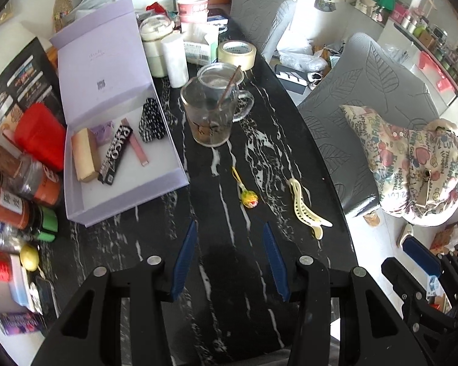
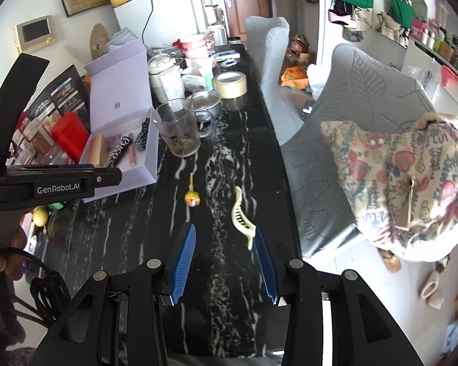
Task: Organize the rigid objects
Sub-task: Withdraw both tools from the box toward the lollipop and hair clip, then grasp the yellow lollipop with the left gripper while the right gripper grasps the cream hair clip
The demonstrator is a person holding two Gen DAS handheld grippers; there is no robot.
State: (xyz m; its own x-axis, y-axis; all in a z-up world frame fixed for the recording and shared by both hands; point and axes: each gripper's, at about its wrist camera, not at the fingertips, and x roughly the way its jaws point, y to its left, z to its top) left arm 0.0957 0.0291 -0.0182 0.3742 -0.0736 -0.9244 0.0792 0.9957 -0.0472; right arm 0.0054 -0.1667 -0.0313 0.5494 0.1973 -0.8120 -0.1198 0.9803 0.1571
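Note:
A yellow lollipop (image 1: pixel 249 199) (image 2: pixel 192 199) and a pale yellow hair clip (image 1: pixel 305 210) (image 2: pixel 242 218) lie on the black marble table. An open lavender box (image 1: pixel 128 210) (image 2: pixel 143 167) at the left holds a black packet, a pink stick, a tan block and a black-and-white clip. My left gripper (image 1: pixel 229 225) hangs open over bare table, just short of the lollipop. My right gripper (image 2: pixel 226 227) is open too, with nothing between its pads. The clip's tail lies just inside its right fingertip (image 2: pixel 258 231). From the side, the left gripper (image 2: pixel 116 177) shows near the box.
A glass mug (image 1: pixel 212 113) (image 2: pixel 180 131) with a stick stands behind the lollipop, a tape roll (image 1: pixel 236 55) farther back. Spice jars (image 1: pixel 12 201) and a red container (image 1: pixel 39 135) crowd the left edge. Grey chairs and a patterned cushion (image 1: pixel 412 158) flank the table's right edge.

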